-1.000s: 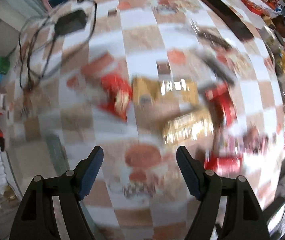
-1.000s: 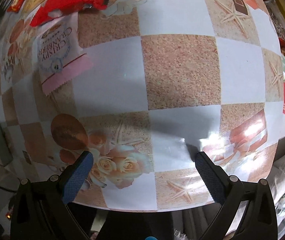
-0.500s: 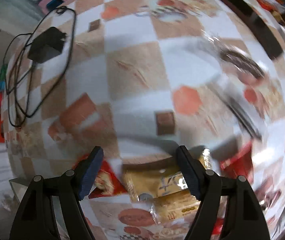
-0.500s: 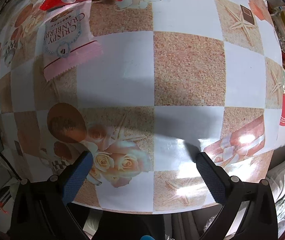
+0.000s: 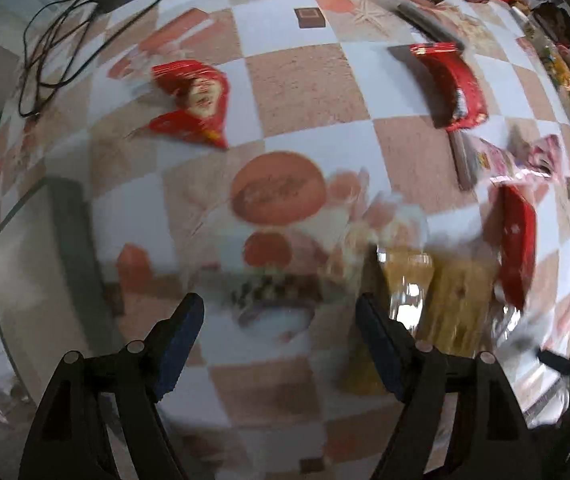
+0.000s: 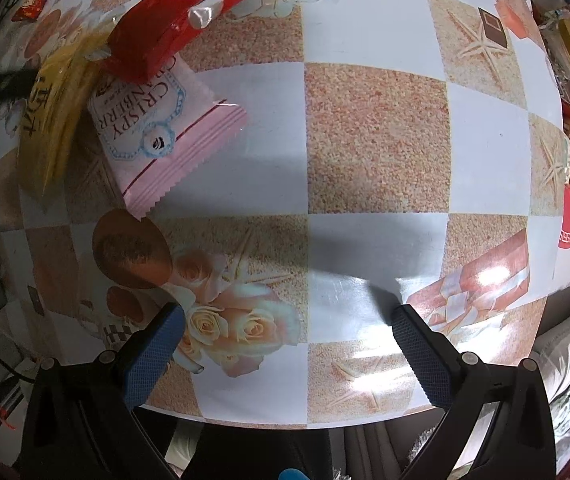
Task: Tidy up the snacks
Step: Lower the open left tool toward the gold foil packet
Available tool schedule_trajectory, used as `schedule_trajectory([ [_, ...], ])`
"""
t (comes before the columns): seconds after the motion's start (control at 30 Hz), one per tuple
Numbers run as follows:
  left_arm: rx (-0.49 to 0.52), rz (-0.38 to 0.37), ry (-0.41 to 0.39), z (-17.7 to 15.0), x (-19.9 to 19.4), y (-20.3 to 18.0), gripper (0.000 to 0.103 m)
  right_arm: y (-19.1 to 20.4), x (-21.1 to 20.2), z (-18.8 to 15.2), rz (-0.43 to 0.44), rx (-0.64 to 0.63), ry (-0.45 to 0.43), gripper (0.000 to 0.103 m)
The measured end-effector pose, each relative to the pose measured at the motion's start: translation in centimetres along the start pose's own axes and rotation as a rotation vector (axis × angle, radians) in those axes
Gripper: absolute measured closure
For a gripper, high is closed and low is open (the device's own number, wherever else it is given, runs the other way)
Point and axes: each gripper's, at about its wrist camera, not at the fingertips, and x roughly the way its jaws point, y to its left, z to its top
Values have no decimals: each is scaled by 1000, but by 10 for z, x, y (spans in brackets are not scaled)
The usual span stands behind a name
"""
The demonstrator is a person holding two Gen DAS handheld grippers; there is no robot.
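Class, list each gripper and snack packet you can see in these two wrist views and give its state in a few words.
left gripper: open, empty
right gripper: open, empty, over bare tablecloth
pink cranberry packet: sealed, flat, partly under the red bag
red bag: lying on the pink packet
yellow packet: lying flat, blurred

Your bench [image 6: 373, 140] wears a smooth, glossy checked covering that throws back bright glare near its edge. The pink cranberry packet [image 6: 157, 132] looks like matt plastic film with a crimped, saw-toothed end. The red wrapper [image 6: 173, 28] over it is shiny foil-like film, creased and catching highlights. You see the same gloss on the red snack bag [image 5: 193, 100] and the long red packet [image 5: 451, 82]. Each claw's pads [image 6: 153, 352] look like blue rubber with a fine cross-hatched texture, on matt black plastic arms.
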Motion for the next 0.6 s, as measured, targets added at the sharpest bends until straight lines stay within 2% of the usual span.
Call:
schedule_trajectory([
  [0.17, 58, 3, -4, -18, -7, -4, 22, 0, 0, 1, -1, 2, 0, 0],
  [0.33, 26, -79, 11, -20, -5, -26, 22, 0, 0, 1, -2, 0, -3, 0],
  [0.5, 80, -10, 44, -19, 8, -53, 22, 1, -1, 0, -2, -1, -16, 0],
  [0.57, 54, -2, 39, -21, 11, -46, 22, 1, -1, 0, -2, -2, -17, 0],
  [0.6, 34, -2, 41, -18, 16, -30, 22, 1, -1, -1, -3, -1, -16, 0],
])
